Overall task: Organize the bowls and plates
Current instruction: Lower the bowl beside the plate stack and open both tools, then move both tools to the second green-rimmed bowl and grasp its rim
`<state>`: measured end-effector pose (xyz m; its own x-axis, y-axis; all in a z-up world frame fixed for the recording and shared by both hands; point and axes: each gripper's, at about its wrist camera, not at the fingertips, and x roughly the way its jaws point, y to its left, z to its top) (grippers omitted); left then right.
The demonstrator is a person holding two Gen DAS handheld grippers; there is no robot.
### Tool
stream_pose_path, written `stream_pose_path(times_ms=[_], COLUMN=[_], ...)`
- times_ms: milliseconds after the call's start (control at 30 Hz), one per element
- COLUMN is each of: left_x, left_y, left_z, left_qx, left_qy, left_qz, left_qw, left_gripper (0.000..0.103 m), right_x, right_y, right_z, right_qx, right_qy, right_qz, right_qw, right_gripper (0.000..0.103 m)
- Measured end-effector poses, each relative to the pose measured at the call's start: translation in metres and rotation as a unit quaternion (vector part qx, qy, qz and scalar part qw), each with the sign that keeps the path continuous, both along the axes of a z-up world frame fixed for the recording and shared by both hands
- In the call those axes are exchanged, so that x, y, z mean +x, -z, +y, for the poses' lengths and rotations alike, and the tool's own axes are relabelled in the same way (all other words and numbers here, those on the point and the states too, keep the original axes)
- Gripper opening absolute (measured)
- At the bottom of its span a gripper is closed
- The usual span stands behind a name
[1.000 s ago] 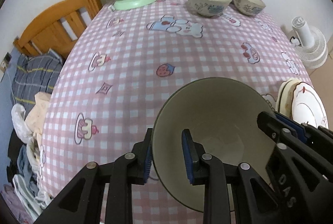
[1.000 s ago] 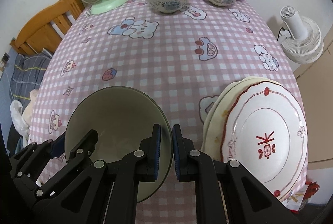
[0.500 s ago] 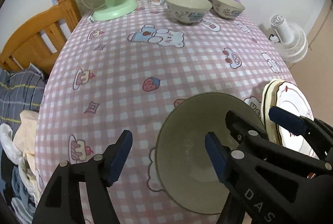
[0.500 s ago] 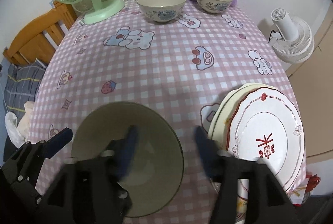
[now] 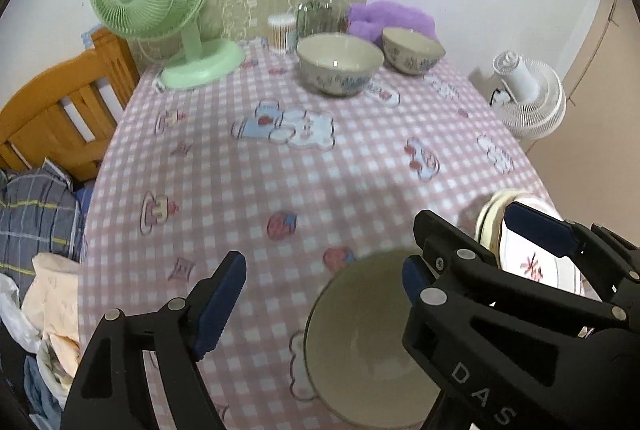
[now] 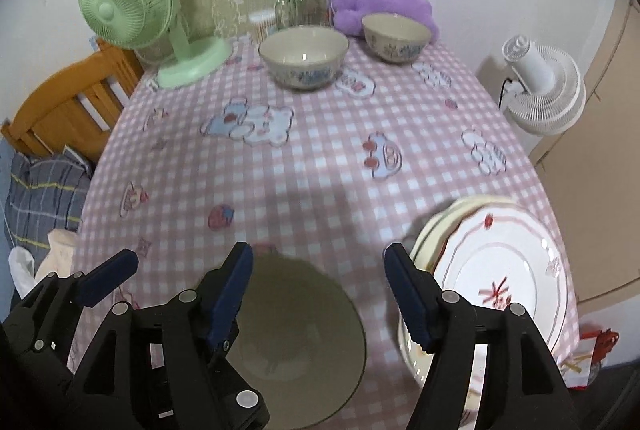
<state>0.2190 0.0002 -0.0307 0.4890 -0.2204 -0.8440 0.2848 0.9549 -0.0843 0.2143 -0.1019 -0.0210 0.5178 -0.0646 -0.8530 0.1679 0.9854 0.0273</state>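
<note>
Both grippers, left [image 5: 320, 290] and right [image 6: 318, 290], are opening above the grey bowl [image 6: 296, 342], holding nothing, beside the plates [image 6: 500, 270].

My tablecloth [image 6: 320, 158] is pink-and-white gingham, printed with small cartoon bears, strawberries and cupcakes in pale blue and red. At six o'clock sits my plain olive-grey bowl [image 6: 296, 342]. At four o'clock, the top plate [image 6: 504, 282] is white with a red rim line and red motif, on cream plates. At twelve o'clock, two cream bowls [image 6: 304, 56] carry blue floral prints. My desk fan [image 6: 128, 2] at eleven o'clock is mint green. My gripper pads [image 6: 230, 294] are dark blue on black.
</note>
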Motion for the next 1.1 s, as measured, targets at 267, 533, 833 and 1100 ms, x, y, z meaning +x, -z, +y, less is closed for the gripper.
stream_pose_path(times_ms=[267, 533, 833, 1100], left_x=[0.033, 0.077, 0.136, 0.188], left_y=[-0.021, -0.03, -0.033, -0.017], left_z=[-0.023, -0.051, -0.073, -0.078], left_qx=[0.008, 0.02, 0.043, 0.059], left_qy=[-0.057, -0.121, -0.152, -0.161], left_qz=[-0.039, -0.064, -0.072, -0.066], left_qw=[0.9976, 0.9903, 0.9848, 0.9829], left_gripper=[0.082, 0.081, 0.075, 0.067], right_x=[0.04, 0.096, 0.163, 0.218], right_y=[-0.022, -0.031, -0.03, -0.014], right_z=[-0.025, -0.056, -0.08, -0.084], right_qx=[0.002, 0.01, 0.019, 0.024], right_qy=[-0.048, -0.094, -0.104, -0.106], right_qz=[-0.039, -0.06, -0.066, -0.059], right_qw=[0.998, 0.994, 0.992, 0.992], right_gripper=[0.072, 0.072, 0.072, 0.072])
